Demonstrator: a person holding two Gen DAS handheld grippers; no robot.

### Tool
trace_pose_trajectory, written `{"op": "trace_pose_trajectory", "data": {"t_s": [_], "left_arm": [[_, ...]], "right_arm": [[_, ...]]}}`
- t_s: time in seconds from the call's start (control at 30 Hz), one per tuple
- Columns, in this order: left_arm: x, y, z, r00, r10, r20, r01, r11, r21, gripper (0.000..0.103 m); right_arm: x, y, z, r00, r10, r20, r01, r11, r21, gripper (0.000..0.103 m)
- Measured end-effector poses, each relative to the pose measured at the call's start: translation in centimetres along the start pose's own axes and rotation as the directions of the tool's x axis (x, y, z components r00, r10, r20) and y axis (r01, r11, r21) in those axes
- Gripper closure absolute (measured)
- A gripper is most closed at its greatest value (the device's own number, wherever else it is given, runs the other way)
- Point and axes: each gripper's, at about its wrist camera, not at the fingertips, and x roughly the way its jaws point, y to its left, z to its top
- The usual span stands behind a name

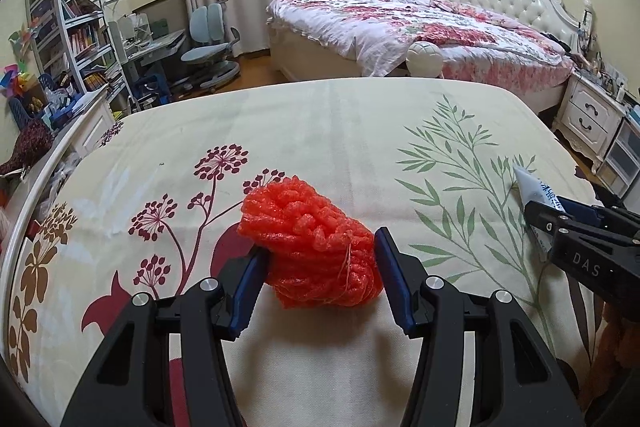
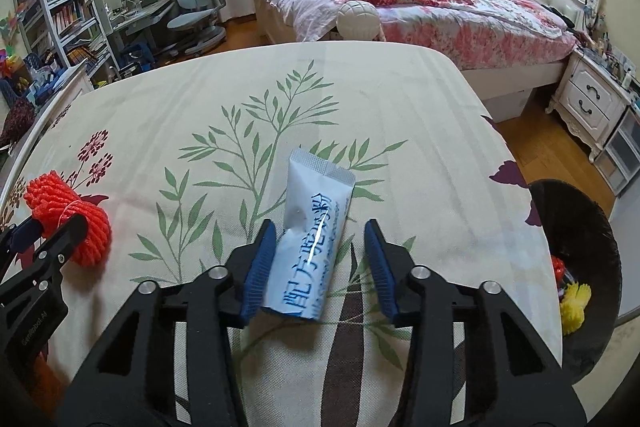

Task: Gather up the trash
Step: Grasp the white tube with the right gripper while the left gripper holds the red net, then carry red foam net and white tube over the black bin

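Orange foam netting (image 1: 310, 247), bunched into a wad, sits between the pads of my left gripper (image 1: 320, 279) on the leaf-printed bedspread (image 1: 340, 131); both blue pads appear to press its sides, so I read it as held at a middling width. At three o'clock in this left wrist view, my right gripper (image 1: 538, 223) reaches over a pale sachet (image 1: 528, 183) near the cover's edge.

From the right wrist, the white sachet with blue lettering (image 2: 312, 239) lies flat between my right gripper's (image 2: 320, 263) fingers. The left pad touches its edge; the right pad stands apart, so the jaws are narrowing but not yet clamped on it. The netting (image 2: 68, 219) and my left gripper (image 2: 52, 231) show at nine o'clock. A black-lined bin (image 2: 576, 227) with scraps already inside waits at four o'clock, off the cover's edge.

I judge both pickups to be in hand: next, finish closing on the sachet, lift both pieces, and carry them to the bin.
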Motion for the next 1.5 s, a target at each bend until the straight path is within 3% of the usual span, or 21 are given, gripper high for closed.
{"op": "trace_pose_trajectory", "data": {"t_s": [0.3, 0.7, 1.5], "left_arm": [[-0.1, -0.1, 0.0, 1.000, -0.005, 0.004, 0.005, 1.000, -0.003, 0.049], [-1.4, -2.9, -0.7, 0.999, -0.043, 0.019, 0.042, 0.999, 0.025, 0.050], [-3.7, -13.8, -0.8, 0.980, -0.192, 0.047, 0.183, 0.972, 0.149, 0.050]], "right_arm": [[-0.7, -0.7, -0.9, 1.000, 0.018, 0.012, -0.019, 1.000, 0.011, 0.080], [-2.7, -3.4, -2.3, 0.999, 0.014, 0.038, -0.015, 0.999, 0.047, 0.081], [-7.2, -12.8, -5.2, 0.986, -0.130, 0.106, 0.110, 0.978, 0.178, 0.082]]}}
